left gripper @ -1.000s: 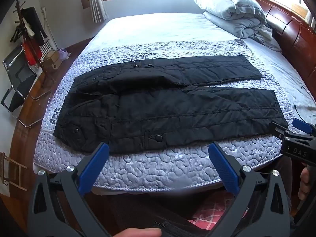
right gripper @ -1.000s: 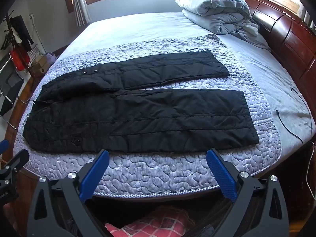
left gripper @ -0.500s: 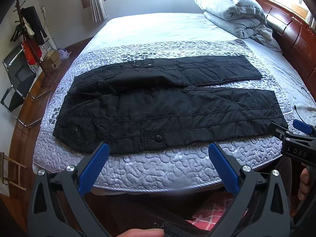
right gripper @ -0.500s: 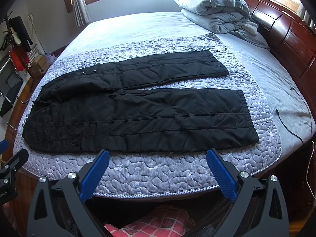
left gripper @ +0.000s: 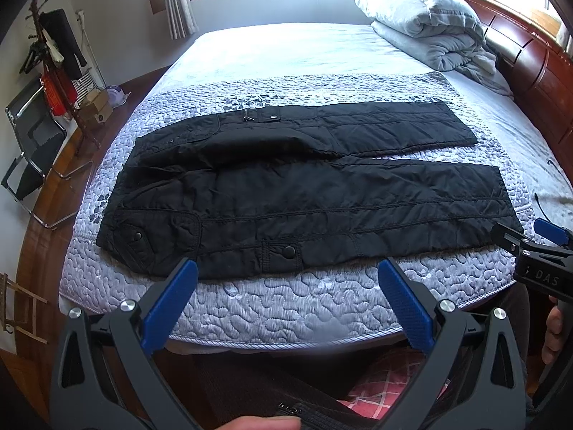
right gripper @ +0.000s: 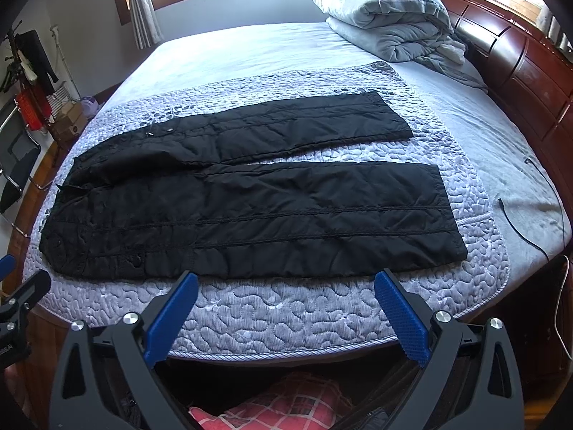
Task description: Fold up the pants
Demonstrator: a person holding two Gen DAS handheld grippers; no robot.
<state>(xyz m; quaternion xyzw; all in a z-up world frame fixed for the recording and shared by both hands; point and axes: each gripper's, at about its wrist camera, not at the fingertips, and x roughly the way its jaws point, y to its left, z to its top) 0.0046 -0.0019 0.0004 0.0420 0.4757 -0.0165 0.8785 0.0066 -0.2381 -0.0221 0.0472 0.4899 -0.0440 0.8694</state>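
The blue-padded fingers (left gripper: 172,301) of the left gripper (left gripper: 286,301) are spread wide and hold nothing, hovering at the near edge of the bed (left gripper: 286,308). The right gripper (right gripper: 284,304) is likewise spread and hovers there too, its fingers (right gripper: 397,311) over the quilted lilac cover. Black pants (left gripper: 286,186) lie flat across the bed, waist to the left, both legs stretched rightward and slightly apart. A folded grey duvet (right gripper: 386,21) sits near the wooden headboard (right gripper: 530,75).
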